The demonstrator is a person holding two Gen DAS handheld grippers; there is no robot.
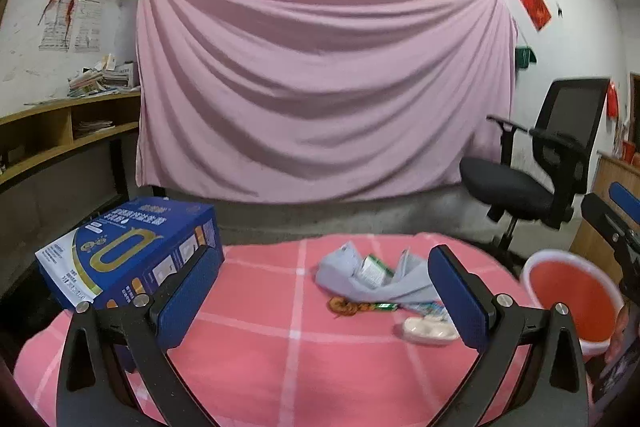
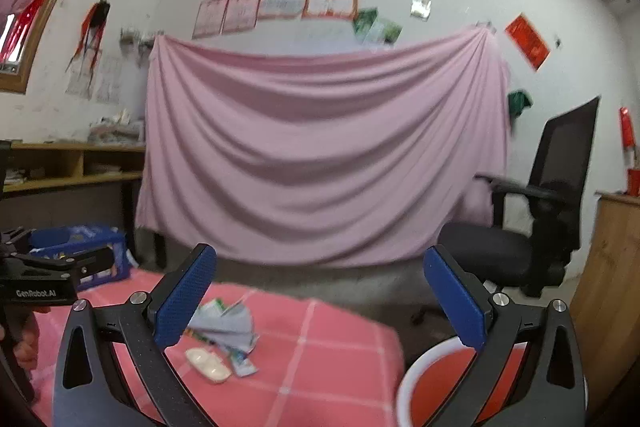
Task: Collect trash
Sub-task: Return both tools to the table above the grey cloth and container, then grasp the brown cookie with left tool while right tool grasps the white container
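Trash lies on the pink checked tablecloth (image 1: 280,359): a crumpled grey wrapper (image 1: 372,277) with a green packet, an orange scrap (image 1: 342,305), a small green wrapper (image 1: 384,305) and a white blister shell (image 1: 430,331). My left gripper (image 1: 324,295) is open, held above the cloth short of the pile. In the right wrist view the same grey wrapper (image 2: 224,325) and white shell (image 2: 208,363) lie low left. My right gripper (image 2: 320,299) is open with nothing in it, above the table's right edge. A red bucket (image 1: 568,291) with a white rim (image 2: 404,383) stands off the table's right side.
A blue carton (image 1: 128,255) sits on the table's left corner, behind the left finger. A black office chair (image 1: 536,163) stands at the right, a pink sheet (image 1: 320,87) hangs behind. Wooden shelves (image 1: 60,131) run along the left wall. A wooden cabinet (image 2: 612,267) is far right.
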